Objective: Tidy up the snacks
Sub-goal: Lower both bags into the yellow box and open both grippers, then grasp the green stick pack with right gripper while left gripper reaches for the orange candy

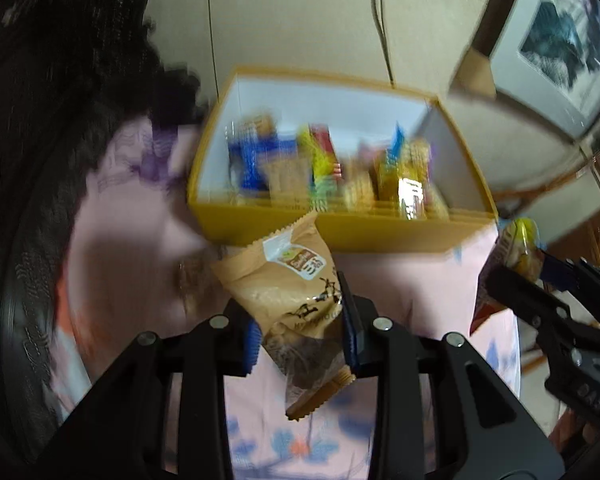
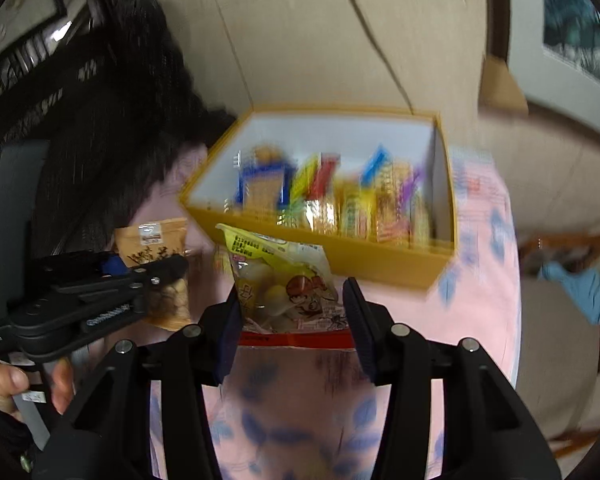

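Note:
My left gripper (image 1: pixel 300 320) is shut on a tan snack packet (image 1: pixel 288 280) and holds it above the pink cloth, just in front of the yellow box (image 1: pixel 340 232). My right gripper (image 2: pixel 292 312) is shut on a clear yellow-and-red snack bag (image 2: pixel 284 276), also held near the box's front wall (image 2: pixel 372 256). The box has white inner walls and holds several upright snack packets (image 2: pixel 340 204). The right gripper with its bag shows in the left wrist view (image 1: pixel 516 256). The left gripper with the tan packet shows in the right wrist view (image 2: pixel 156 248).
The box stands on a table with a pink flowered cloth (image 2: pixel 480 280). A black mesh object (image 1: pixel 60 120) stands at the left. A beige wall with a cable (image 2: pixel 372 40) is behind. A cardboard box flap (image 1: pixel 476 76) is at the upper right. The views are motion-blurred.

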Tool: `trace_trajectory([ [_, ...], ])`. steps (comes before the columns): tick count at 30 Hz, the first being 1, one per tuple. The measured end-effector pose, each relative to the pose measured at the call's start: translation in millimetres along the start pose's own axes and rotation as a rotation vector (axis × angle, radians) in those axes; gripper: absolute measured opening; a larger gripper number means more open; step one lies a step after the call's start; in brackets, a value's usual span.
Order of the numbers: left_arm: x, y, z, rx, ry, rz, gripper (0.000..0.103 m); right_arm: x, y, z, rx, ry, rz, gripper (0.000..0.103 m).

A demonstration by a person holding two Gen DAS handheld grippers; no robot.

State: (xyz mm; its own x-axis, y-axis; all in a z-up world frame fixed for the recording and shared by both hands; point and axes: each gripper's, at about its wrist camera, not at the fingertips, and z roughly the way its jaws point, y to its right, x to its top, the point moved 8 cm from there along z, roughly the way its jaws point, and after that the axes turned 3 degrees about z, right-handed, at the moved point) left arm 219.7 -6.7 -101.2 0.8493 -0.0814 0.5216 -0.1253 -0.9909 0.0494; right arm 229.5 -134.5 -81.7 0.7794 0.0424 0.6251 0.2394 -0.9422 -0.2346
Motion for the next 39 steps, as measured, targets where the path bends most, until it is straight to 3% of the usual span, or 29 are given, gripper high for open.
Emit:
trace_trajectory([
  [6,69.6,-6.3,12.9,0.029,0.036,0.006,0.032,51.5,3.1,18.8,-0.023,0.038,-0.002,0.049],
  [17,103.3,-9.5,39.3,0.035,0.037,0.013,0.032,83.0,20.7,34.9,-0.043,0.051,0.042,0.049],
  [28,144.0,-4.9,35.1,0.055,0.075,0.02,0.034,125.1,37.9,40.7,-0.098,0.092,0.077,0.053],
  [29,147.8,-5.6,33.8,0.069,0.078,0.022,0.038,126.7,40.7,42.6,-0.11,0.078,0.081,0.063],
  [30,150.0,-6.4,32.7,0.076,0.081,0.021,0.065,127.3,42.8,42.0,-0.117,0.077,0.084,0.072],
  [32,152.8,-12.4,26.5,0.101,0.092,0.003,0.096,126.5,44.5,35.8,-0.108,0.095,0.087,0.072],
  [34,153.7,-17.3,18.9,0.104,0.136,-0.012,0.096,122.8,45.8,32.9,-0.106,0.097,0.085,0.072],
  [39,149.0,-24.7,17.7,0.11,0.123,-0.029,0.096,114.2,47.1,31.7,-0.091,0.086,0.094,0.072],
])
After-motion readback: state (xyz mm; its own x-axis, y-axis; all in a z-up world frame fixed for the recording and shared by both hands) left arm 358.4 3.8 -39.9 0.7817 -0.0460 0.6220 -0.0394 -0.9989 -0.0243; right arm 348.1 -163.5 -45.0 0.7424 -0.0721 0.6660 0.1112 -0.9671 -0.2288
